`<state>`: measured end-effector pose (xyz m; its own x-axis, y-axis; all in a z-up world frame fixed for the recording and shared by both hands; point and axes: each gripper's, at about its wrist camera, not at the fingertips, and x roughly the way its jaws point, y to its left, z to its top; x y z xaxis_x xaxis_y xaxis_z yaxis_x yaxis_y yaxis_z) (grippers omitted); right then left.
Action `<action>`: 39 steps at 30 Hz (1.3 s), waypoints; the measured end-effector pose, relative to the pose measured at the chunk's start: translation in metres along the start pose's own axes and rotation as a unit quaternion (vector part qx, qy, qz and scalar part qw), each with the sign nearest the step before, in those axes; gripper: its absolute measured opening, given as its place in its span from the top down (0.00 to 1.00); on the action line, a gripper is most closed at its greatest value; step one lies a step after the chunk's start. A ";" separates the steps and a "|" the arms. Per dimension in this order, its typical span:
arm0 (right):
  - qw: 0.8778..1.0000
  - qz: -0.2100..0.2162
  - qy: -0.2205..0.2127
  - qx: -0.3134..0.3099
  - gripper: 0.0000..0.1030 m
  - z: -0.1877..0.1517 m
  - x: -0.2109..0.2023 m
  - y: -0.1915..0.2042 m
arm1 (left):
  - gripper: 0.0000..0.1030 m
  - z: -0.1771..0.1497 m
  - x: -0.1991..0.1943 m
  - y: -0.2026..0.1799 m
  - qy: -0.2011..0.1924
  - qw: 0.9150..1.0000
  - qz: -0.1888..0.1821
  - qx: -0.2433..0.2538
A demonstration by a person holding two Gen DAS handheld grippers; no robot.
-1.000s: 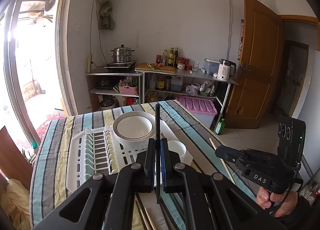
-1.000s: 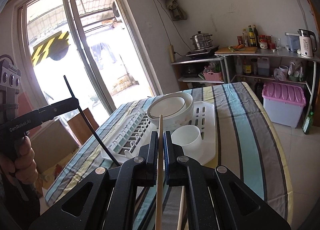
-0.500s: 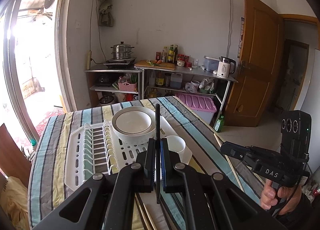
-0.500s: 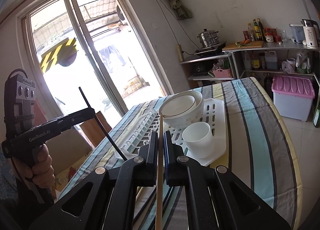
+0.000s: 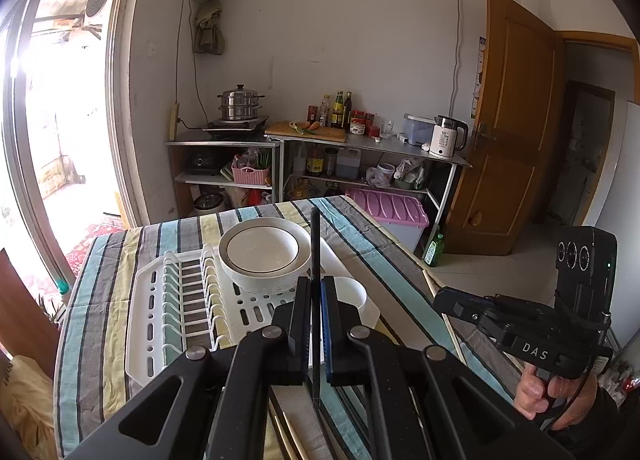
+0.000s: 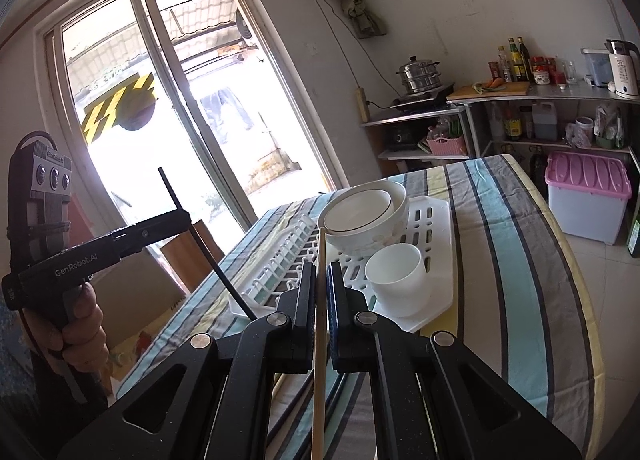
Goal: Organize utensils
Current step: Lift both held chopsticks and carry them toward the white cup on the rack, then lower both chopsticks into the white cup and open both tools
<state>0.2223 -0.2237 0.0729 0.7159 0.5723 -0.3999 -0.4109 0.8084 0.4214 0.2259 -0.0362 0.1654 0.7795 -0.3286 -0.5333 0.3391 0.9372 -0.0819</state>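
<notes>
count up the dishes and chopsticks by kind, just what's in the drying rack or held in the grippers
Bowls: 2, nested, on the rack – outer bowl, inner bowl
Cups: 1 – white cup
Chopsticks: 2 – black chopstick in the left gripper, wooden chopstick in the right gripper
Total: 5

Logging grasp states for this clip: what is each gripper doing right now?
Left gripper: closed on the black chopstick.
Right gripper: closed on the wooden chopstick.

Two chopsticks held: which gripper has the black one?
The left gripper grips the black chopstick; the right gripper grips the pale wooden chopstick.
</notes>
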 end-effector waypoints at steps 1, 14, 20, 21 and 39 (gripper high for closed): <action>1.000 -0.001 -0.001 0.000 0.95 0.002 0.000 -0.001 | 0.96 0.003 0.001 0.000 0.000 1.000 -0.002 0.000; 0.999 -0.033 -0.037 -0.006 0.95 0.049 0.030 -0.021 | 0.96 0.067 0.026 0.000 -0.018 0.999 -0.032 -0.007; 0.997 -0.038 -0.064 -0.001 0.95 0.068 0.051 -0.034 | 0.96 0.084 0.057 0.000 -0.017 0.999 -0.042 -0.011; 0.997 -0.037 -0.067 -0.002 0.95 0.071 0.055 -0.035 | 0.96 0.086 0.063 0.001 -0.015 0.999 -0.043 -0.013; 0.995 -0.047 -0.086 -0.037 0.95 0.097 0.138 -0.051 | 0.96 0.091 0.123 0.027 -0.001 0.998 -0.059 -0.031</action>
<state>0.3970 -0.1991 0.0751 0.8364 0.4663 -0.2880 -0.3727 0.8692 0.3250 0.3792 -0.0618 0.1740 0.7376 -0.4372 -0.5146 0.3951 0.8975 -0.1962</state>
